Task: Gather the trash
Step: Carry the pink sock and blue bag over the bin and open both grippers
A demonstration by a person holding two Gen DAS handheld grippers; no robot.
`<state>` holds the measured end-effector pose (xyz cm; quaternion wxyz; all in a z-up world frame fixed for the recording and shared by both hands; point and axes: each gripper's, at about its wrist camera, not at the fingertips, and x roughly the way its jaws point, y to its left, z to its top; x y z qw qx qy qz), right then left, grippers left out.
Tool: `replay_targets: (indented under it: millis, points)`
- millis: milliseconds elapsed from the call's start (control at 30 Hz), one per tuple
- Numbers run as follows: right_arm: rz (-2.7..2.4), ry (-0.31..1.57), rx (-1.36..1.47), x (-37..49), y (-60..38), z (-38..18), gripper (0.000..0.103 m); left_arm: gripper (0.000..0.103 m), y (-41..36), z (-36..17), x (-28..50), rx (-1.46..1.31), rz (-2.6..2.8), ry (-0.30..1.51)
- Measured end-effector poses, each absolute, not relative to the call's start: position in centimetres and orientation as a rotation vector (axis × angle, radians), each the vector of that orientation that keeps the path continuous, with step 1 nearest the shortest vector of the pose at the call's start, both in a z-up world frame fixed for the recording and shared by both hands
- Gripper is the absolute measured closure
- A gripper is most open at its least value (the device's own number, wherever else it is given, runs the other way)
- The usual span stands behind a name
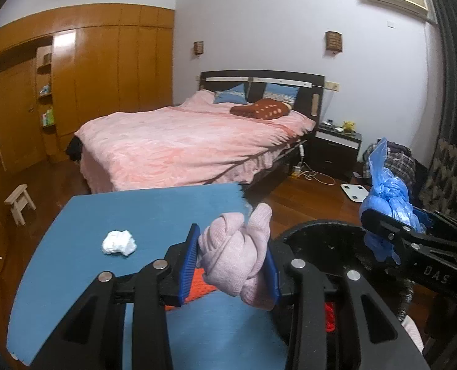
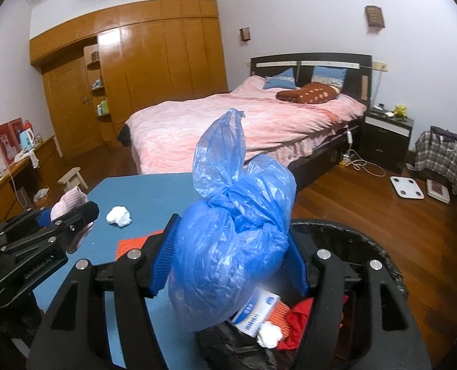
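My left gripper [image 1: 230, 262] is shut on a knotted pink sock [image 1: 239, 252], held above the blue table [image 1: 136, 212] at the bin's left edge; it also shows in the right wrist view [image 2: 71, 203]. My right gripper [image 2: 228, 262] is shut on a tied blue plastic bag [image 2: 228, 237], held over the black trash bin [image 2: 352, 237], which holds a red cloth, a white-blue box and a tissue. The bag also shows in the left wrist view [image 1: 389, 197]. A crumpled white tissue [image 1: 119, 243] lies on the table, left of my left gripper, and shows in the right wrist view [image 2: 119, 215].
An orange mesh piece [image 2: 136, 243] lies on the table under the grippers. A bed with a pink cover [image 1: 182, 141] stands beyond the table. A small wooden stool [image 1: 18, 199], a white scale [image 2: 405, 186] and a clothes pile [image 2: 441, 154] are on the wooden floor.
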<state>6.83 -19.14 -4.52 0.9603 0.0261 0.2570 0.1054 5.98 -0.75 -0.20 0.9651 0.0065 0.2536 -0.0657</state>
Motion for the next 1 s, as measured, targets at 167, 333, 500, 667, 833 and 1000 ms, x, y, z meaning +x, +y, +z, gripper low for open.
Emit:
replay_targets:
  millis: [167, 333, 500, 667, 833, 1000]
  points:
    - [0.169, 0.514, 0.054, 5.9, -21.2, -4.6, 0.042, 0.065, -2.9, 0.0, 6.0, 0.027, -0.173, 0.507]
    - [0.125, 0.511, 0.052, 5.2, -23.2, -5.0, 0.042, 0.065, -4.9, -0.1, 6.2, 0.032, -0.215, 0.506]
    - [0.073, 0.528, 0.065, 4.9, -25.6, -5.9, 0.042, 0.065, -7.3, -0.6, 6.8, 0.054, -0.263, 0.506]
    - [0.024, 0.551, 0.07, 5.0, -27.6, -7.1, 0.042, 0.065, -9.6, -1.7, 7.6, 0.072, -0.305, 0.518]
    - [-0.02, 0.573, 0.075, 5.4, -29.6, -8.3, 0.042, 0.065, -11.7, -2.9, 8.4, 0.085, -0.343, 0.537]
    - [-0.044, 0.589, 0.078, 5.9, -31.0, -9.4, 0.041, 0.065, -13.4, -4.3, 9.5, 0.104, -0.376, 0.556]
